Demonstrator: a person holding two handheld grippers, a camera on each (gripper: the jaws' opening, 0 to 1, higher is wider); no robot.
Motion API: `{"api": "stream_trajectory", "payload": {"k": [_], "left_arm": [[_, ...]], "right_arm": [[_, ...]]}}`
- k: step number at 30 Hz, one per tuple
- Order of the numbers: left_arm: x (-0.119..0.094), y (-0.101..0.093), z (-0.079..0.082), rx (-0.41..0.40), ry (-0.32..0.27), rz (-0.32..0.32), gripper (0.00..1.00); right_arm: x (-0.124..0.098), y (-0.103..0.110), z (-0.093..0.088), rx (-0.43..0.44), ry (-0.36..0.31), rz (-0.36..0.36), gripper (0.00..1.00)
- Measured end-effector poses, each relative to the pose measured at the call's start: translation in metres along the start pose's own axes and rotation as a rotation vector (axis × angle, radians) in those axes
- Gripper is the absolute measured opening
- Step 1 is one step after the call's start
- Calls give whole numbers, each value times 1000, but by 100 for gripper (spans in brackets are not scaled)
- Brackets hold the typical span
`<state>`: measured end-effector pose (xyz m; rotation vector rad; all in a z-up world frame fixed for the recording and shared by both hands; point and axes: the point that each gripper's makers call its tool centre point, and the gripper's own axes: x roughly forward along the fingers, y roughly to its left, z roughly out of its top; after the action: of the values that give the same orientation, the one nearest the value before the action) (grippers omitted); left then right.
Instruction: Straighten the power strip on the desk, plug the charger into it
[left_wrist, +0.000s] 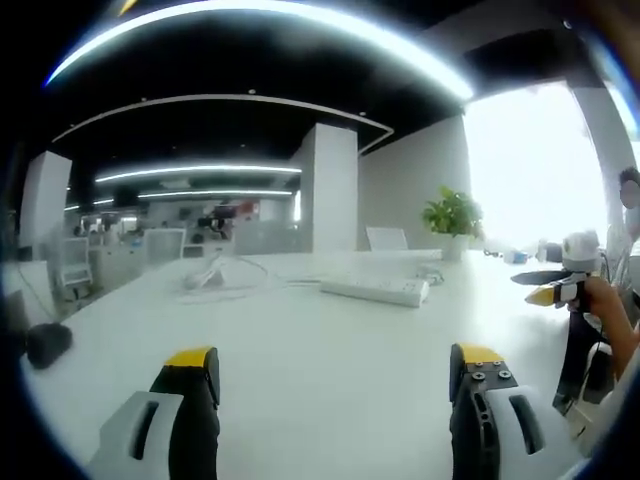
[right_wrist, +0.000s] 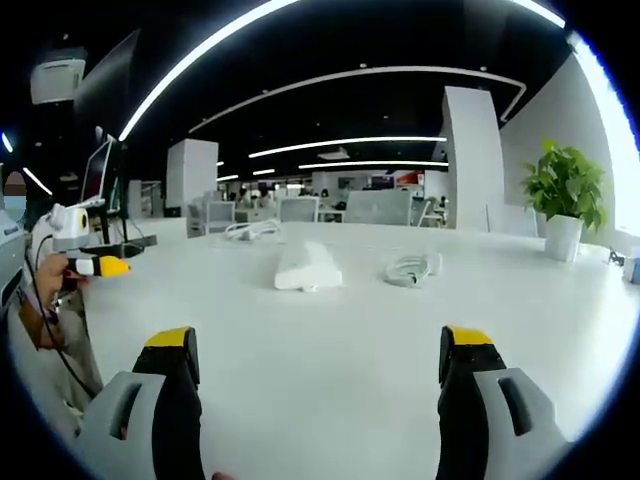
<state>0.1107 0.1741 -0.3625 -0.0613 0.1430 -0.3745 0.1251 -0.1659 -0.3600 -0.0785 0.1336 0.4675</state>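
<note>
In the left gripper view, the left tongs (left_wrist: 335, 375) stood wide apart and held nothing, their two yellow-tipped jaws rising over the bare white table (left_wrist: 320, 330). The strip (left_wrist: 375, 290), white and long, lay flat on the table well ahead of the jaws and a little to the right, its length running roughly across the view. A coiled white cable (left_wrist: 215, 275) lay farther back and to the left of the strip, apart from it. A dark object (left_wrist: 45, 345) rested near the table's left edge; what it was could not be told. A potted plant (left_wrist: 453, 220) stood at the far side of the table, beyond the strip. At the right edge, the right tongs (left_wrist: 545, 287) entered the view, held in a person's hand (left_wrist: 600, 300).

In the right gripper view, the right tongs (right_wrist: 315, 370) were likewise wide apart and empty above the table (right_wrist: 320, 330). The strip (right_wrist: 307, 265) lay ahead, seen nearly end-on, slightly left of centre. To its right, apart from it, lay a white coiled cable with what appeared to be the charger (right_wrist: 410, 268); the plug itself was too small to make out. A second cable bundle (right_wrist: 250, 230) lay farther back on the left. The plant (right_wrist: 563, 200) stood at the right. At the left edge, the left tongs (right_wrist: 100, 266) showed in a hand (right_wrist: 60, 285), beside a monitor (right_wrist: 100, 175).
</note>
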Motion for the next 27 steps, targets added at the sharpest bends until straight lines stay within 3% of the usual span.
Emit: {"api": "stream_trajectory", "payload": {"k": [16, 23, 27], "left_arm": [[-2, 0, -2, -7, -2, -2, 98], [-3, -2, -4, -8, 3, -10, 98], [-3, -3, -5, -8, 7, -11, 98]], "right_arm": [[3, 4, 28, -34, -6, 26, 99], [10, 2, 44, -126, 36, 46, 99], [14, 2, 62, -167, 31, 63, 99]]}}
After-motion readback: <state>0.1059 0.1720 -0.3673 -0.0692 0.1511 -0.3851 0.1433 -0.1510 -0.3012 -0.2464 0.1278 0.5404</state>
